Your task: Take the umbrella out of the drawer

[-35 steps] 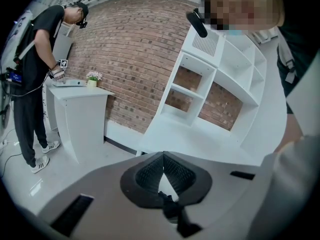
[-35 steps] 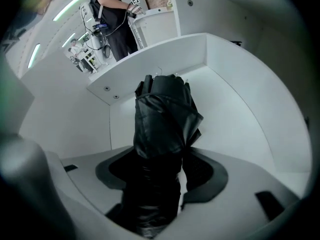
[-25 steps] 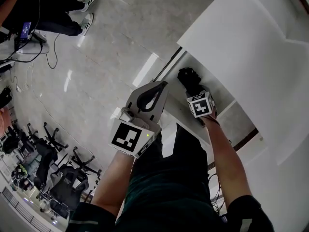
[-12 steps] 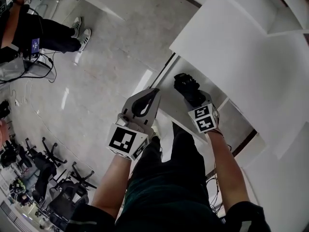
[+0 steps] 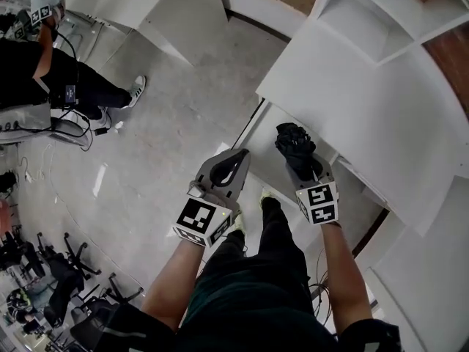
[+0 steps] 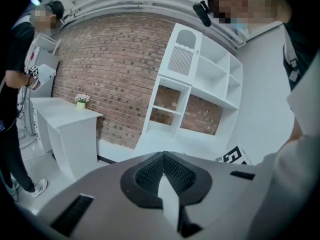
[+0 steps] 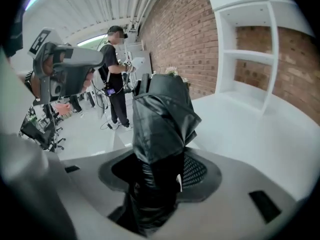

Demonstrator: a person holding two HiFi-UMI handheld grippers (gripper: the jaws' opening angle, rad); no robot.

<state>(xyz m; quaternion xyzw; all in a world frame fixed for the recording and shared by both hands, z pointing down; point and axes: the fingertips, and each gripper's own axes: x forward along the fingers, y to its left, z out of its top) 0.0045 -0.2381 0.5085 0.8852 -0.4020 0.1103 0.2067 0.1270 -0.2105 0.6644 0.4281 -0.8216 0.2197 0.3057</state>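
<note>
Leftmost in the head view, a bystander (image 5: 51,86) stands on the pale floor (image 5: 176,108), well apart from my work area. My left forearm (image 5: 176,270) reaches up from the frame's bottom edge and carries the left gripper (image 5: 242,156), its marker cube (image 5: 199,221) facing the camera. The gripper points up-frame and slightly right, toward the drawer (image 5: 265,134). The left gripper view shows the left gripper (image 6: 163,156) with its pads pressed together at the tips and nothing between them. To the right, my right forearm (image 5: 341,270) runs nearly straight up-frame to the right gripper (image 5: 302,163), held roughly parallel to the left one and near it. The right gripper view shows the right gripper (image 7: 160,171) pinching the umbrella (image 7: 162,114): the jaws stand wide around the folded black bundle, which fills the gap between them. The umbrella (image 5: 293,141) lies with its long axis along the jaws. Its free end points away from me, up-frame and slightly left in the head view, at the edge of the white desk top (image 5: 381,116). It is seen against the drawer opening, and in the right gripper view it touches nothing but the jaws. Farthest right and above stands a white shelf unit (image 5: 366,20).
</note>
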